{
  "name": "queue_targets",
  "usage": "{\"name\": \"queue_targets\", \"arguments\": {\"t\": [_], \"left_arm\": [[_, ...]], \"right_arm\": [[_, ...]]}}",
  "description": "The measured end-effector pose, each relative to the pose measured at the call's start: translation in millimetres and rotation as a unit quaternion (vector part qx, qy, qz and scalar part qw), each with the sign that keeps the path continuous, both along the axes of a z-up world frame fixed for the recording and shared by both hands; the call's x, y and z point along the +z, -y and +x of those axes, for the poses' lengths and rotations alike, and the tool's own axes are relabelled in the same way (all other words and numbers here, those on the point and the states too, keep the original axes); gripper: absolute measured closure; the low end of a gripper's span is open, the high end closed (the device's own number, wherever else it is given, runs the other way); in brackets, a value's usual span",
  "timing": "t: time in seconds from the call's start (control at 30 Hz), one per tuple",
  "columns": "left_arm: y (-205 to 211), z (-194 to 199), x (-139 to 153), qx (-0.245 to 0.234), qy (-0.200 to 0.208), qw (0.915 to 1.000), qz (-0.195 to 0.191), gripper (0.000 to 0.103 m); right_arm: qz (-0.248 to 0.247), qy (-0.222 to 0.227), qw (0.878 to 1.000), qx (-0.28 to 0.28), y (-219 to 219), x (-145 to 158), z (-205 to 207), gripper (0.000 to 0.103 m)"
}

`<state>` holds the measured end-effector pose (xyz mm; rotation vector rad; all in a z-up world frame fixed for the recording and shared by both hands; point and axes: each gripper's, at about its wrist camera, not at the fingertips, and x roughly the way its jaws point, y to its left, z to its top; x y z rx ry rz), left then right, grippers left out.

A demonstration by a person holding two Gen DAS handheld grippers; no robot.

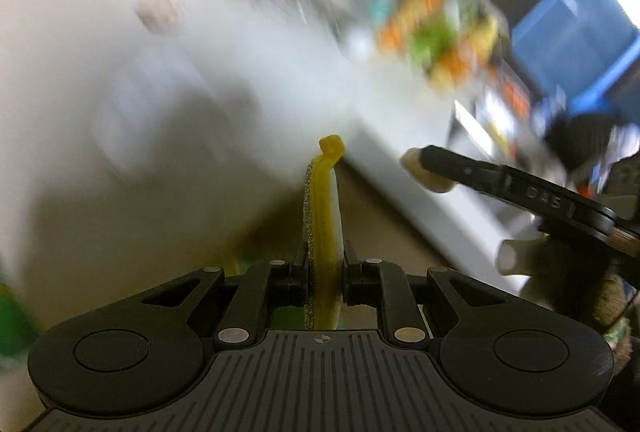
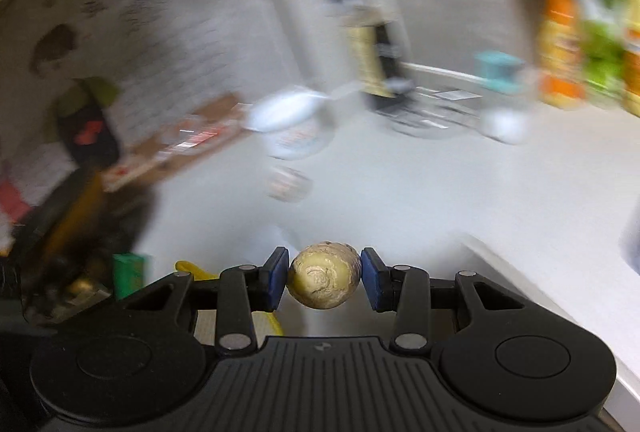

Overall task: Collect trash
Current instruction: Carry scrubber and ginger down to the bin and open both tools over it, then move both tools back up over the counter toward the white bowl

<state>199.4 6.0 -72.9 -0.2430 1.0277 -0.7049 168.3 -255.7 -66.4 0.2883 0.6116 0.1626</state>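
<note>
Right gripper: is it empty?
No, the right gripper is shut on a round beige lump, pressed between its two blue pads.

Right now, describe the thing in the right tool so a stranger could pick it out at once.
Start at the white countertop and come down to the black right tool in the foreground. Clamped between its two blue pads is a round, beige, wrinkled lump, perhaps a crumpled ball or shrivelled fruit. Everything behind is blurred, but the lump is sharp.
</note>
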Motion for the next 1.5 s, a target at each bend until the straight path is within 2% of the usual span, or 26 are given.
{"name": "queue_targets", "arguments": {"t": [0.07, 0.17, 0.3, 0.43, 0.53, 0.67, 0.73, 0.8, 0.9, 1.0, 1.1, 1.17, 1.27, 1.37, 1.47, 1.5], "left_arm": [[32.2, -2.2, -34.0, -0.027, -0.037, 0.9987, 0.023, 0.085], [74.1, -2.5, -102.9, -0.038, -0.09, 0.9922, 0.078, 0.085], [118.0, -3.9, -211.0, -0.049, -0.107, 0.9778, 0.173, 0.085], [142.9, 4.3, -307.7, -0.051, -0.131, 0.9631, 0.23, 0.085], [151.1, 14.4, -357.1, -0.044, -0.146, 0.9547, 0.255, 0.085], [152.8, 20.6, -394.2, -0.049, -0.179, 0.9471, 0.262, 0.081], [149.9, 21.8, -390.9, -0.038, -0.176, 0.9479, 0.263, 0.081], [147.1, 19.5, -379.8, -0.032, -0.173, 0.9524, 0.249, 0.081], [129.6, 18.5, -348.7, -0.023, -0.175, 0.9616, 0.21, 0.081], [105.1, 10.0, -310.9, -0.012, -0.16, 0.9719, 0.172, 0.081], [80.5, -3.7, -278.8, -0.004, -0.151, 0.9776, 0.146, 0.081], [66.0, -16.4, -264.8, -0.004, -0.158, 0.979, 0.129, 0.081], [45.9, -25.8, -250.4, 0.011, -0.17, 0.9796, 0.107, 0.081], [27.3, -30.3, -238.6, 0.033, -0.178, 0.9797, 0.087, 0.081], [16.9, -33.6, -228.6, 0.044, -0.173, 0.9809, 0.077, 0.081], [16.0, -34.9, -227.8, 0.048, -0.172, 0.9811, 0.075, 0.081]], "right_arm": [[0.001, -0.029, 0.999, -0.036, 27.9, -29.2, -24.4, 0.064], [0.023, -0.093, 0.991, -0.092, 61.7, -84.4, -57.0, 0.064], [0.048, -0.171, 0.974, -0.143, 88.9, -155.2, -97.3, 0.064], [0.046, -0.228, 0.958, -0.169, 96.1, -211.4, -124.2, 0.064], [0.045, -0.247, 0.952, -0.176, 96.9, -233.1, -134.7, 0.064], [0.021, -0.252, 0.953, -0.167, 85.6, -241.4, -130.9, 0.064], [0.019, -0.252, 0.955, -0.157, 81.6, -239.8, -120.9, 0.064], [0.021, -0.245, 0.959, -0.143, 78.4, -236.2, -111.3, 0.064], [0.036, -0.242, 0.962, -0.12, 73.5, -229.9, -91.7, 0.064], [0.068, -0.261, 0.958, -0.093, 66.6, -237.2, -58.5, 0.064], [0.098, -0.296, 0.948, -0.061, 52.9, -261.4, -17.9, 0.064], [0.114, -0.333, 0.935, -0.044, 39.7, -291.9, 13.8, 0.064], [0.084, -0.382, 0.92, -0.024, 13.6, -340.9, 49.1, 0.064], [0.053, -0.428, 0.902, -0.005, -3.8, -376.8, 64.2, 0.063], [0.052, -0.444, 0.894, -0.014, -7.9, -380.3, 67.3, 0.06], [0.055, -0.441, 0.895, -0.017, -7.7, -375.7, 66.0, 0.053]]}}
